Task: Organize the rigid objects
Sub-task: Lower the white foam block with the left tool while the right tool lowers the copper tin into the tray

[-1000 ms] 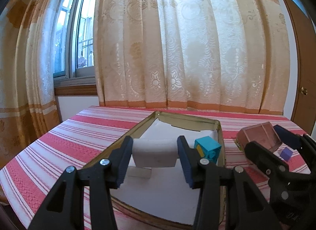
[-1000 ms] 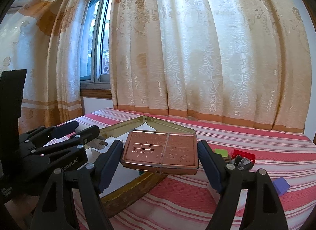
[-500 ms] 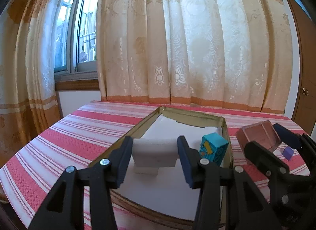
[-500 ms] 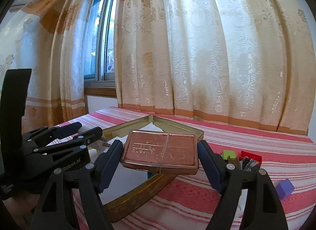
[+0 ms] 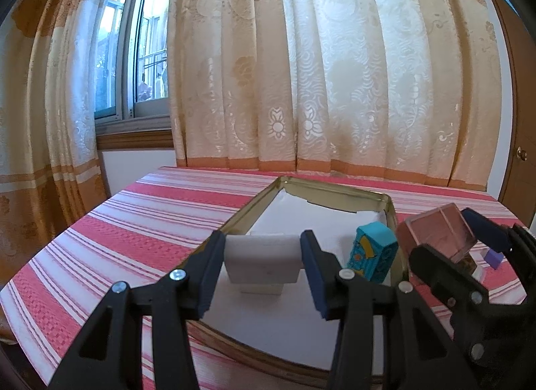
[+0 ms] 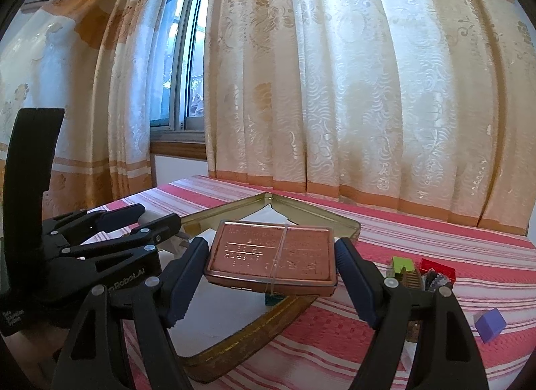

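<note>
Left gripper [image 5: 263,257]: jaws narrow, both pads pressed on a white block [image 5: 262,262], a plug-like piece with prongs showing in the right wrist view. Block held above the white-lined floor of the gold tray [image 5: 390,204].

Right gripper [image 6: 271,256]: jaws set wide, clamped on the short ends of a copper-coloured tin [image 6: 273,251], flat, lid up, a thin band round its middle. Tin hangs over the tray's near right rim.

Inside the tray: teal box [image 5: 372,252], upright, tilted slightly, against the right wall, just beside the held tin.

On the red striped cloth [image 6: 418,246], right of tray: green block [image 6: 403,264], red block [image 6: 439,267], purple cube [image 6: 490,324], apart from each other. Curtains [image 6: 335,88] behind.
</note>
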